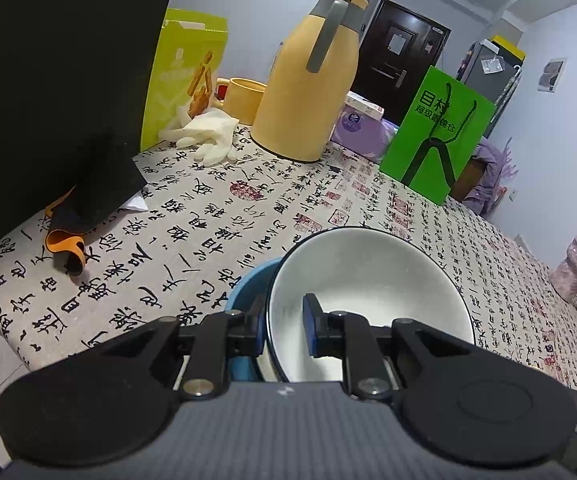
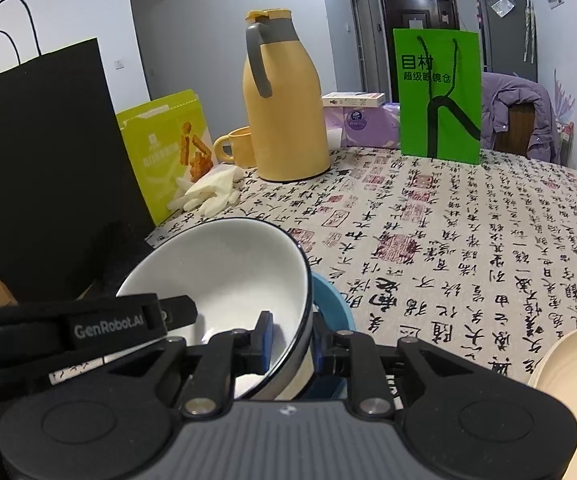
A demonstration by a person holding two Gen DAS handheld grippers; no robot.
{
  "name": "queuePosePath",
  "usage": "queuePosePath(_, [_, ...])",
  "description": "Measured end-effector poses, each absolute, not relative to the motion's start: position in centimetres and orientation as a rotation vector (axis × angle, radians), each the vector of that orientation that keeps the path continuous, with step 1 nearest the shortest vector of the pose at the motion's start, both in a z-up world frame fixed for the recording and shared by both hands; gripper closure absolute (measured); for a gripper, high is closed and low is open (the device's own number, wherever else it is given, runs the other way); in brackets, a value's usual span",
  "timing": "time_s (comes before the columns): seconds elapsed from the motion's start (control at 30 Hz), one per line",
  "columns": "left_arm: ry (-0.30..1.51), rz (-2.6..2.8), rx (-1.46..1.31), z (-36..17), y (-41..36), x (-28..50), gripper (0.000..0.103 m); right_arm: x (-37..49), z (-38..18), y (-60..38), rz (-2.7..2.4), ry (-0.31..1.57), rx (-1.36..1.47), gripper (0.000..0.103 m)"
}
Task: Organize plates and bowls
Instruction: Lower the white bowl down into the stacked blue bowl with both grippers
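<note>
Left gripper (image 1: pixel 286 330): jaws nearly closed, clamping the rim of the white bowl (image 1: pixel 372 284); one pad lies inside the bowl, the other outside, against the blue bowl (image 1: pixel 248 292) beneath. Right gripper (image 2: pixel 292 344): jaws narrowly parted astride the opposite rim of the white bowl (image 2: pixel 232 276); whether the pads press it cannot be told. A cream plate (image 2: pixel 576 364) lies right of these jaws.

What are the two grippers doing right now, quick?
Left gripper: closed on the white bowl's rim.
Right gripper: straddles the white bowl's rim, grip not clear.
</note>
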State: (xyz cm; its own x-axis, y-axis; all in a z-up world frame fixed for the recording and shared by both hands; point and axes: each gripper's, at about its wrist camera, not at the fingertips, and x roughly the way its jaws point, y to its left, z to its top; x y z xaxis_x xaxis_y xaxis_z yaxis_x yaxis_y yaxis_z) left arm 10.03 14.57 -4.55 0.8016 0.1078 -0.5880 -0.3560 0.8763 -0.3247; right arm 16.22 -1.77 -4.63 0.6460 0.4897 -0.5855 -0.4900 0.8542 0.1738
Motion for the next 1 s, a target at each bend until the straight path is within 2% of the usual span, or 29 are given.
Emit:
queuePosePath(0.23, [0.589, 0.255, -0.446, -4.5, 14.6, 10.1, 0.085, 16.7, -4.5, -2.5, 0.581, 0.711, 0.058, 0.081])
queuePosePath(0.57, [0.610, 0.236, -0.453, -5.1, 14.7, 10.1, 0.088, 16.3, -3.6, -3.3, 0.557, 0.643, 0.060, 0.081])
queuePosePath(0.73, [0.611, 0.238, -0.449, -5.2, 14.6, 10.1, 0.088, 16.1, -3.5, -3.1, 0.544, 0.616, 0.007, 0.089])
queuePosePath(1.0, [0.589, 0.253, -0.427, -4.7, 14.5, 9.9, 0.089, 16.1, -4.2, -2.8, 0.540, 0.612, -0.051, 0.090])
